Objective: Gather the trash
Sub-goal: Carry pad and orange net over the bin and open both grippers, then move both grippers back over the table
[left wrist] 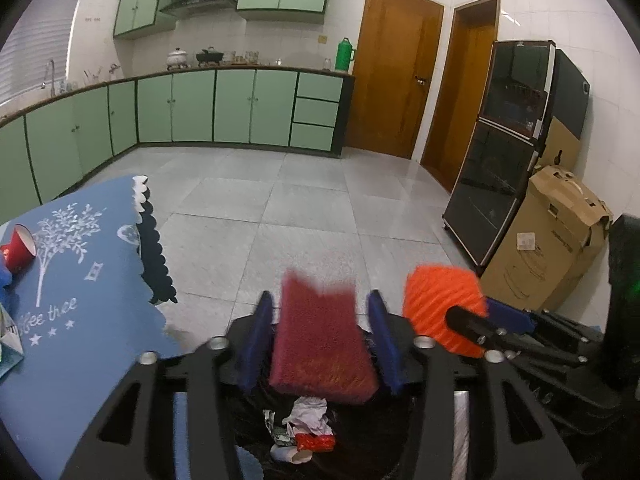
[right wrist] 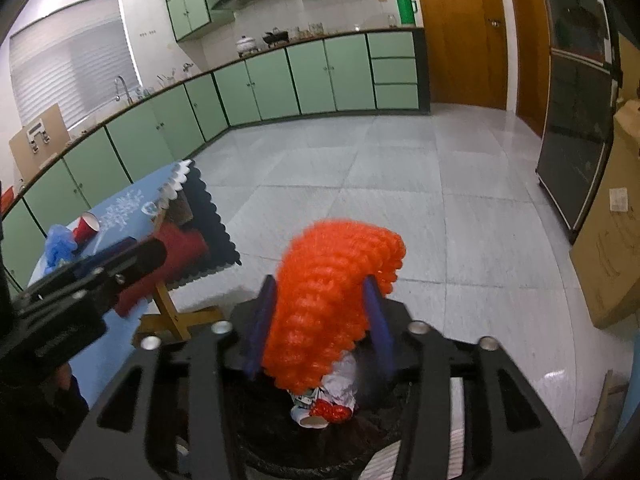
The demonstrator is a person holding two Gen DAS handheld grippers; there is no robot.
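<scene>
Over the black-lined trash bin (left wrist: 256, 432): left hand-held gripper (left wrist: 320, 340) jaws spread, dark-red scouring pad (left wrist: 322, 344) between them, apparently loose (blurred). Right hand-held gripper (right wrist: 320, 328) jaws spread around the orange mesh scrubber (right wrist: 332, 300). Crumpled paper (left wrist: 308, 412) lies inside the bin. Desk (left wrist: 80, 300) at left.

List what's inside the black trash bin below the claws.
In the black bin: crumpled white paper, red wrapper, white cup. The red sponge hides the rest.
</scene>
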